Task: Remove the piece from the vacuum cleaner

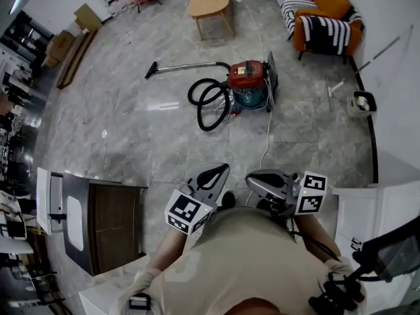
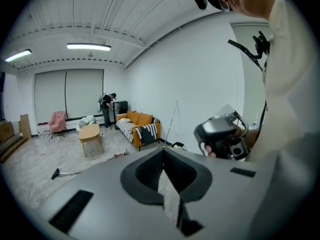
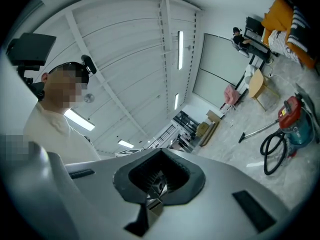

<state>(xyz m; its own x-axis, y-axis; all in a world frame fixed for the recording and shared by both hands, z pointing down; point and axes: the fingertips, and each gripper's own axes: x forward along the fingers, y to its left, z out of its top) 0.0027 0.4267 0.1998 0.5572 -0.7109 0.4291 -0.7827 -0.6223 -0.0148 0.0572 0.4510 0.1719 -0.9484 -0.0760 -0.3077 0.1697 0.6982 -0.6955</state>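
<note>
The vacuum cleaner [image 1: 249, 84], red on top and teal below, stands on the marble floor some way ahead of me. Its black hose [image 1: 209, 105] loops to its left. A metal wand [image 1: 187, 66] with a floor nozzle lies further left. Both grippers are held close to my body, far from the vacuum. My left gripper [image 1: 220, 171] is shut and empty; its own view shows the jaws [image 2: 162, 151] meeting. My right gripper [image 1: 256, 179] is shut and empty too, tilted up toward the ceiling [image 3: 161, 150]. Its view catches the vacuum [image 3: 292, 118] at the right edge.
A white cord [image 1: 268, 136] runs across the floor from the vacuum toward me. A dark cabinet [image 1: 108, 225] stands at my left. Behind the vacuum are a wooden coffee table [image 1: 210, 2] and an orange sofa [image 1: 321, 8]. A small white bin [image 1: 361, 104] sits by the right wall.
</note>
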